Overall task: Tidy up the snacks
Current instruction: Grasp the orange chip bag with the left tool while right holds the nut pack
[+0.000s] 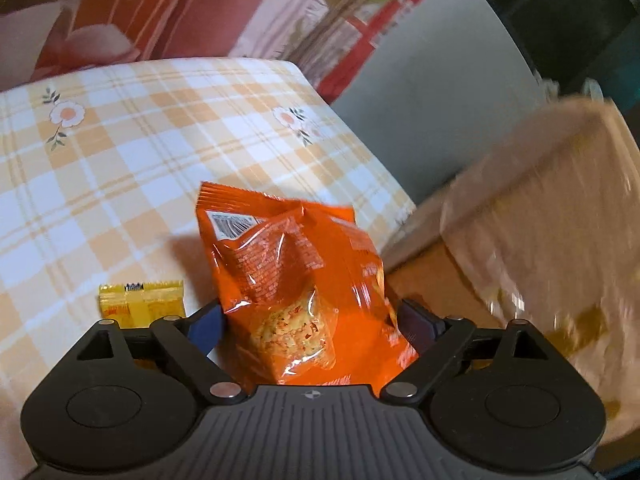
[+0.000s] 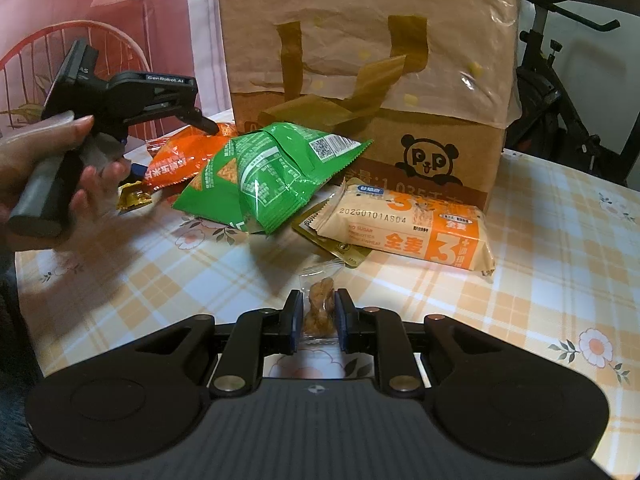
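Note:
An orange snack bag (image 1: pixel 292 264) lies on the checked tablecloth (image 1: pixel 120 184) between the fingers of my left gripper (image 1: pixel 310 306). The jaws stand wide, with the blue pads (image 1: pixel 208 320) beside the bag's edges and not squeezing it. In the right wrist view a hand (image 2: pixel 24 160) holds that gripper over the same orange bag (image 2: pixel 180 156). My right gripper (image 2: pixel 320 312) hangs low over the table, shut on a small clear-wrapped brown snack (image 2: pixel 320 306). A small yellow packet (image 1: pixel 140 300) lies left of the orange bag.
A green snack bag (image 2: pixel 260 176), a beige-and-orange biscuit pack (image 2: pixel 412 224) and an olive packet (image 2: pixel 340 250) lie before a cardboard box (image 2: pixel 440 152) covered by a paper bag (image 2: pixel 360 40). An exercise bike (image 2: pixel 560 80) stands behind the table's right edge.

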`<state>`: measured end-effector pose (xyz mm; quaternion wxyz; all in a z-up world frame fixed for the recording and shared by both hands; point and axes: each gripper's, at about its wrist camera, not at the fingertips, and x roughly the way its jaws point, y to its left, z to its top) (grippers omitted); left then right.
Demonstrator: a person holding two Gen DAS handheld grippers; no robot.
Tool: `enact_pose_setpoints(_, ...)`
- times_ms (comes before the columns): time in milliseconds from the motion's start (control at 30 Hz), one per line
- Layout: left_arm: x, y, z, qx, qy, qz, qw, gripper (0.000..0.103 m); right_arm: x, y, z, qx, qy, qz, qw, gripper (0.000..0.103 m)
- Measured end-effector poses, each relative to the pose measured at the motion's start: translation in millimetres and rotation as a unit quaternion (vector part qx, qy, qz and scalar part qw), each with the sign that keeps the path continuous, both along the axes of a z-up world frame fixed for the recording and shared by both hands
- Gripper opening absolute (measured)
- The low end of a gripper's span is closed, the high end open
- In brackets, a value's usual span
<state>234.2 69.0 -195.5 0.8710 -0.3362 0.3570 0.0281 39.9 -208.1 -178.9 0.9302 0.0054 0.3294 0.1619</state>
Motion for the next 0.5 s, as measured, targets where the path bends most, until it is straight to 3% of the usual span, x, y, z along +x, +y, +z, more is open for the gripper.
enact_pose_setpoints(167,10.1,6.8,-2.1,-0.005,-0.010,0.014,0.9998,0.091,-0.3,0.0,0.0,0.002,0.001,0.001,1.000,0.019)
enact_pose_setpoints(333,5.8,5.0,1.9,0.035,-0.020,-0.007,0.9992,0.067,-0.1,-0.6,0.3,0.002,0.001,0.001,1.000,0.019)
enact_pose_setpoints(500,-9.2,5.2,14.0,0.072,-0.037,-0.028,0.9963,0.062,-0.2,-0.5,0.4,0.000,0.002,0.002,1.000,0.019)
